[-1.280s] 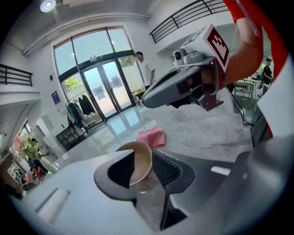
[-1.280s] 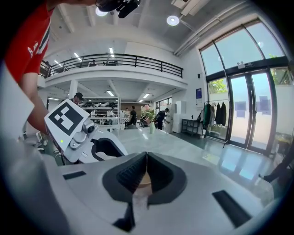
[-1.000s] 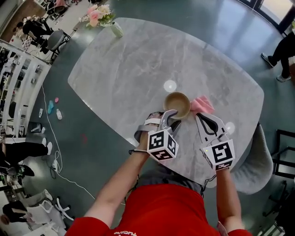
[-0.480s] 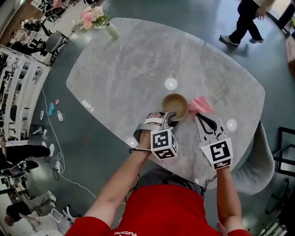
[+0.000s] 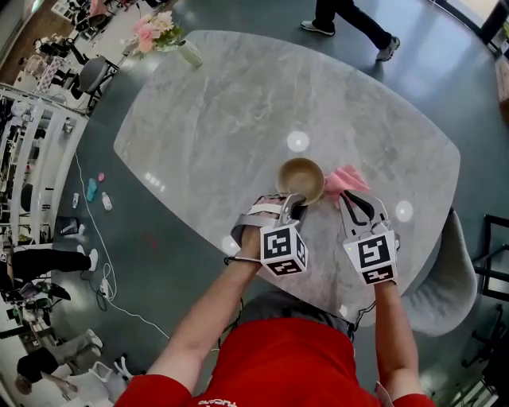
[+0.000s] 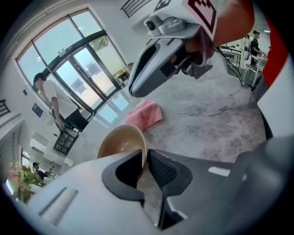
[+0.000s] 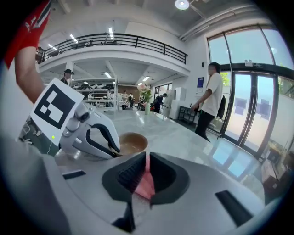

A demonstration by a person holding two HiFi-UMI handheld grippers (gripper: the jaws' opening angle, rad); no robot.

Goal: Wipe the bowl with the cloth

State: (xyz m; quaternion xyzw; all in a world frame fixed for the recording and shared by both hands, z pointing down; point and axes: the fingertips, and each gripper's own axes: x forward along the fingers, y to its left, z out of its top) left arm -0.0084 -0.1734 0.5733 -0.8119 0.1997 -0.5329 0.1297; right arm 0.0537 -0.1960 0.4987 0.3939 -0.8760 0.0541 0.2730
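Observation:
A tan bowl (image 5: 300, 179) stands on the grey marble table (image 5: 231, 111), with a pink cloth (image 5: 347, 178) lying just to its right. My left gripper (image 5: 297, 201) sits at the bowl's near rim. In the left gripper view its jaws are closing on that rim (image 6: 143, 153), one pad inside the bowl (image 6: 120, 141) and one outside. My right gripper (image 5: 348, 197) is shut on the near edge of the cloth (image 7: 146, 180), which shows pink between the jaws. The bowl (image 7: 132, 142) lies just left of them.
A vase of flowers (image 5: 176, 40) stands at the table's far left edge. A person (image 5: 350, 20) walks past the far side, and another (image 7: 210, 103) stands by the glass doors. A grey chair (image 5: 445, 278) sits at the near right.
My left gripper's jaws have closed in around the bowl's near rim. The right gripper and cloth have barely moved. A person beyond the table has walked leftwards.

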